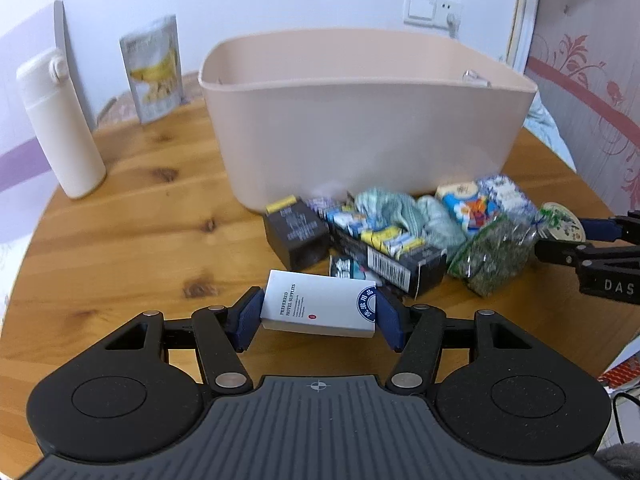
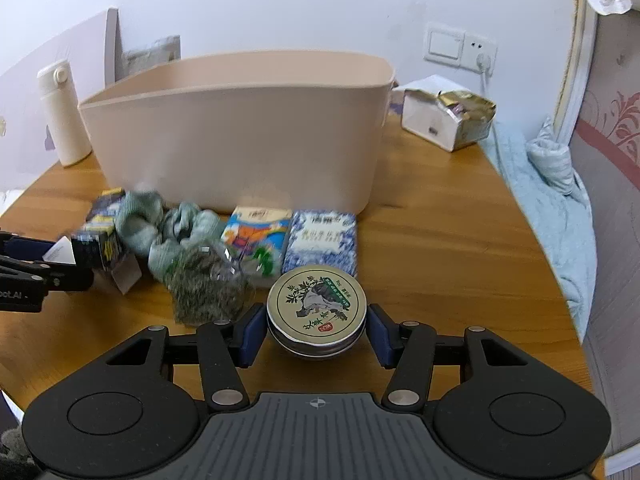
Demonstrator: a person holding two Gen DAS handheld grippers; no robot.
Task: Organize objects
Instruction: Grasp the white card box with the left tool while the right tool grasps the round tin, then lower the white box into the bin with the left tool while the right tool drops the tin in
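My left gripper (image 1: 318, 314) is shut on a white box (image 1: 316, 300) printed "Preferred Hotel Supplies", gripped by its two short ends just above the wooden table (image 1: 140, 220). In the right wrist view my right gripper (image 2: 317, 320) is shut on a round gold tin (image 2: 316, 300) with a plant picture on its lid, at the front of the pile. Behind both stands a large pink bin (image 1: 360, 132); what it holds is hidden. The pile before it holds a black box (image 1: 296, 236), a black carton of small packets (image 1: 384, 248), a green cloth (image 1: 400, 208), a bag of dried herbs (image 1: 492, 256) and two tissue packs (image 2: 256, 240).
A white bottle (image 1: 60, 120) and a snack pouch (image 1: 154, 68) stand at the back left. An opened white box with gold foil (image 2: 448, 116) sits at the back right. Light blue bedding (image 2: 552, 200) lies past the table's round right edge.
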